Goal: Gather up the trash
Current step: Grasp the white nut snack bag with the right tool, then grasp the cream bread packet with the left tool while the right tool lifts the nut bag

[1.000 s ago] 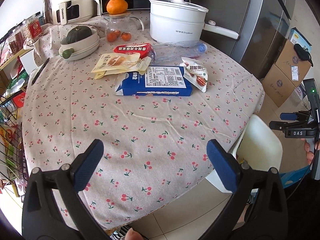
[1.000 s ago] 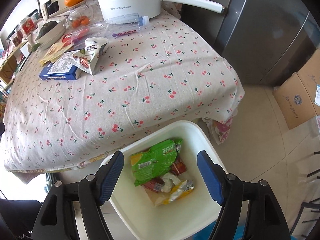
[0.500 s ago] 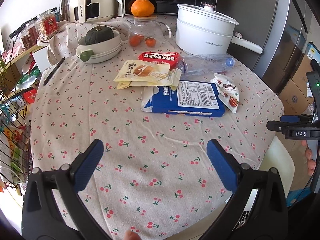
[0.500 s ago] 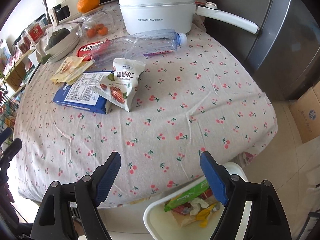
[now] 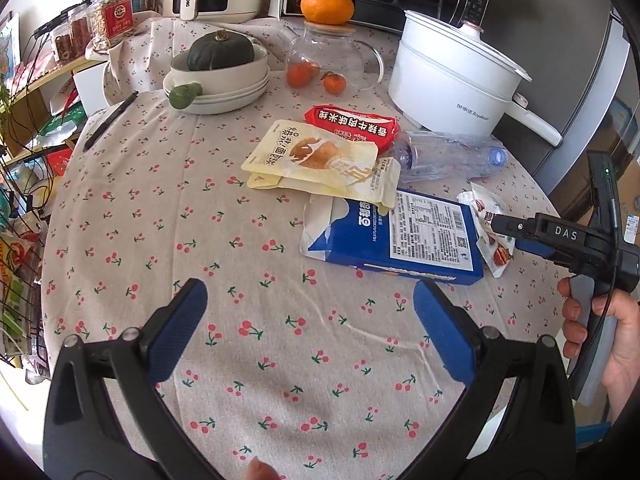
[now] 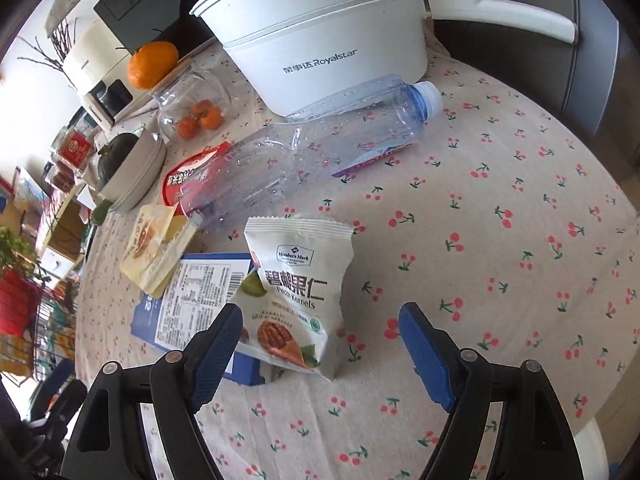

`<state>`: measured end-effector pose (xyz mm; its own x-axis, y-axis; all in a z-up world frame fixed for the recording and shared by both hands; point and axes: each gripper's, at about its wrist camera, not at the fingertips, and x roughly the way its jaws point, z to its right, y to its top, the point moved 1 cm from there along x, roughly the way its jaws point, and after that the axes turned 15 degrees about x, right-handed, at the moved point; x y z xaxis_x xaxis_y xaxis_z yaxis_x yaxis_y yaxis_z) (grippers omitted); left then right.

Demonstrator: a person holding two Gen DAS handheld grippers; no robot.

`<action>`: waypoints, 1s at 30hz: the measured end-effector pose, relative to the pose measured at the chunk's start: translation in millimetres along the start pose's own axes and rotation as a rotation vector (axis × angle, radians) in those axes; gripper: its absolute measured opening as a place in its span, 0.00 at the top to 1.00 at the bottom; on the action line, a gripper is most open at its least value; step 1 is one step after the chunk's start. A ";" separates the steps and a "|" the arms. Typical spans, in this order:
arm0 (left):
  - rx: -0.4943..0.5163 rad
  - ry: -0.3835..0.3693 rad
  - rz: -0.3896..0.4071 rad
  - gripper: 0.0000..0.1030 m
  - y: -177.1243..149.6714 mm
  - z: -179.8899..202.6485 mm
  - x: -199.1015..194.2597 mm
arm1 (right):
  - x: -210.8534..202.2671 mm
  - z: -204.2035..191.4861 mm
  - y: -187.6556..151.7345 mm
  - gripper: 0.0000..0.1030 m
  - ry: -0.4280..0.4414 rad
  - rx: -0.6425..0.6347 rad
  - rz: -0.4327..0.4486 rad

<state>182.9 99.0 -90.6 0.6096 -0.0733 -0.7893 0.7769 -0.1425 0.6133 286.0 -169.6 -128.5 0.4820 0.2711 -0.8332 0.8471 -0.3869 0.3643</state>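
Observation:
Trash lies on the cherry-print tablecloth (image 5: 248, 276). A white pecan-kernel packet (image 6: 298, 296) leans on a flattened blue carton (image 6: 188, 300); my open, empty right gripper (image 6: 320, 344) hovers with the packet's lower end between its fingers. An empty clear plastic bottle (image 6: 316, 148) lies on its side behind it, with a yellow snack wrapper (image 6: 154, 244) and a red wrapper (image 6: 188, 176) to the left. In the left wrist view, my open, empty left gripper (image 5: 310, 320) hangs over bare cloth in front of the carton (image 5: 400, 240), yellow wrapper (image 5: 316, 160), red wrapper (image 5: 352, 124) and bottle (image 5: 448, 156).
A white electric pot (image 5: 452, 84) stands at the back right. A glass jug (image 5: 328, 60) with an orange on top, stacked bowls (image 5: 218, 80) holding a squash, and a pen (image 5: 110, 120) sit further back. A wire rack (image 5: 18, 264) stands left of the table.
Both grippers have moved forward over the table. The right gripper left the white bin and closed in on the pecan packet. The left gripper came nearer the carton.

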 end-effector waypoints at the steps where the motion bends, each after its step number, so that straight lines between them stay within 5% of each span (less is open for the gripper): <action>1: 0.006 0.006 -0.002 0.01 0.7 1.3 1.7 | 4.8 1.2 2.5 0.28 0.012 0.018 -0.006; 7: 0.034 0.017 -0.024 0.01 1.9 7.9 10.3 | 20.1 7.6 7.9 0.71 0.089 0.039 -0.059; 12: 0.031 0.021 -0.024 0.01 4.6 8.7 9.9 | -0.6 -2.9 5.2 0.90 0.074 -0.047 -0.049; 19: 0.041 0.026 -0.062 0.01 12.4 -3.0 14.6 | -52.9 4.6 -2.7 0.96 0.006 -0.115 -0.005; 30: -0.325 -0.154 -0.095 0.27 41.0 -41.7 71.0 | -91.9 48.7 -2.7 0.96 -0.070 -0.118 0.014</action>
<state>264.6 129.1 -120.3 0.5208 -0.2257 -0.8233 0.8534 0.1632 0.4951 228.6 -236.4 -73.2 0.4807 0.2021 -0.8532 0.8629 -0.2823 0.4193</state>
